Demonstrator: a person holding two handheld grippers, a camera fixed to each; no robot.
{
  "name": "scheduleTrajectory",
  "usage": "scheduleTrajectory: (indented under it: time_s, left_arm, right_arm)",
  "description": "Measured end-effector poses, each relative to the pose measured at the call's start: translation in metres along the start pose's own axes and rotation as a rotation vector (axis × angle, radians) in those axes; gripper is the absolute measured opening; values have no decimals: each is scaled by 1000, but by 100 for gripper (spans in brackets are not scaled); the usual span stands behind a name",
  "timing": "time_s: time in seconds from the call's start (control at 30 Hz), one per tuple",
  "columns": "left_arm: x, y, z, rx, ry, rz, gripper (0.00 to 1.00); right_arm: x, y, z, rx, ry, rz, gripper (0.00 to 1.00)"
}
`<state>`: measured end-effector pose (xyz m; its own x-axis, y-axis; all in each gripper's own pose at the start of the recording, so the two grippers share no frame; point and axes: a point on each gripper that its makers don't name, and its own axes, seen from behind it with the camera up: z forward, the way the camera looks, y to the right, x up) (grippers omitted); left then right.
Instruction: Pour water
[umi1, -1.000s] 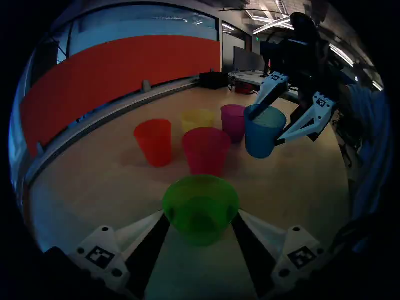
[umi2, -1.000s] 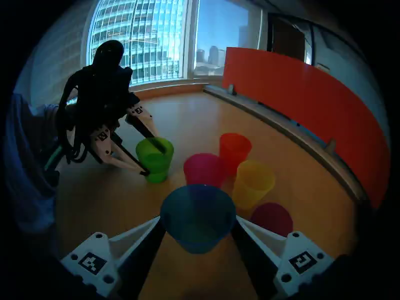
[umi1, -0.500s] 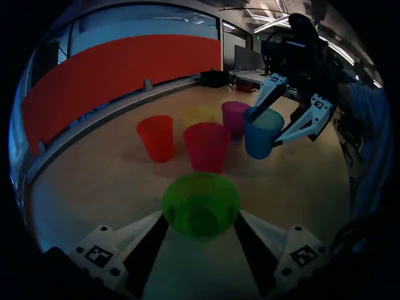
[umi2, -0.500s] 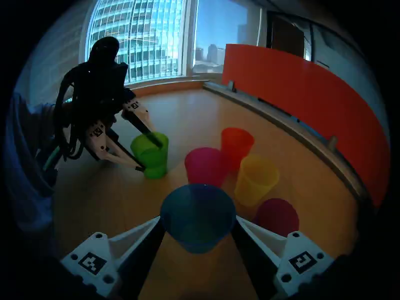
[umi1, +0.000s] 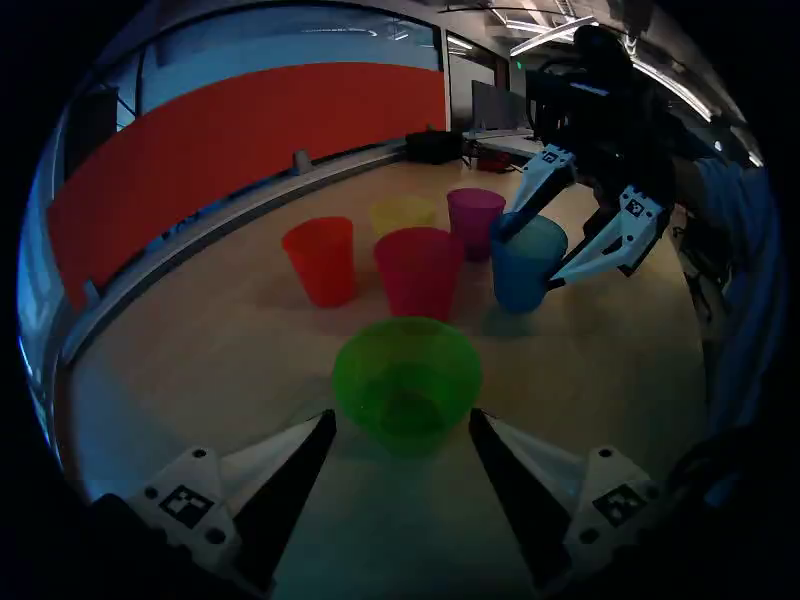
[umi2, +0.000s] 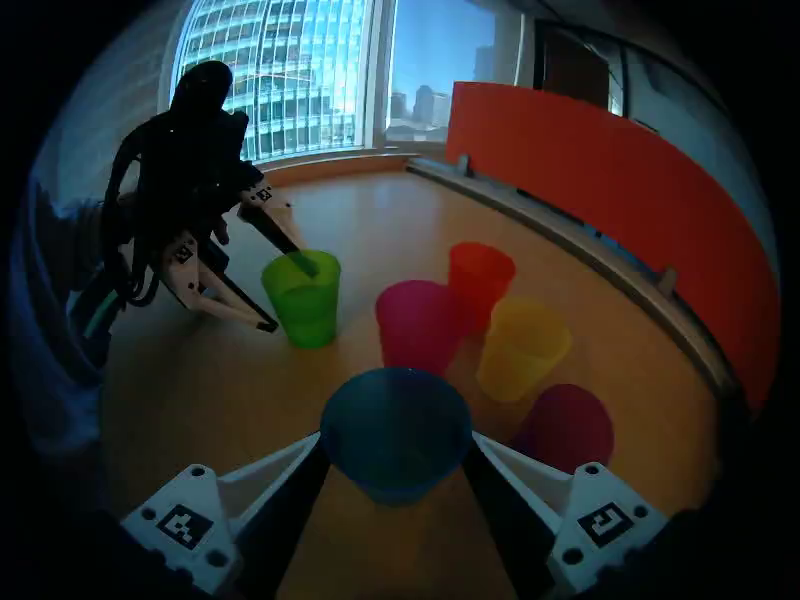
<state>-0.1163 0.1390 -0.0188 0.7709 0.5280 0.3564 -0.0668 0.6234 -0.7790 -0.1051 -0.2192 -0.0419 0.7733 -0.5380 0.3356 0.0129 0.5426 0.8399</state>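
A green cup (umi1: 407, 385) stands upright on the wooden table (umi1: 200, 350), right in front of my left gripper (umi1: 402, 415). The fingers are spread on either side of it, and they look slightly off its walls. In the right gripper view the left gripper (umi2: 290, 297) flanks the same green cup (umi2: 300, 298), held by a person's hand. My right gripper (umi2: 395, 440) is shut on a blue cup (umi2: 395, 445). In the left gripper view that blue cup (umi1: 525, 262) sits between the right gripper's fingers (umi1: 600, 250), low over the table.
Between the two held cups stand an orange cup (umi1: 322, 260), a pink cup (umi1: 418, 270), a yellow cup (umi1: 402, 212) and a purple cup (umi1: 473, 220). A long orange panel (umi1: 230, 130) runs along the table's far edge. A person's sleeve (umi2: 50, 330) is at the left.
The green cup has gone from tilted to upright on the table, and the left gripper's fingers have spread a little. The right gripper and blue cup have barely moved.
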Motion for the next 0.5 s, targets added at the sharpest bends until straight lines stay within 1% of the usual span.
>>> scheduleTrajectory:
  time_s: [0.27,0.5]
  left_arm:
    - [-2,-6,-12,23,-1,10,99]
    - [-2,-2,-18,19,4,11,99]
  right_arm:
    - [-7,-2,4,1,-4,10,91]
    - [-11,-1,4,-3,-7,20,92]
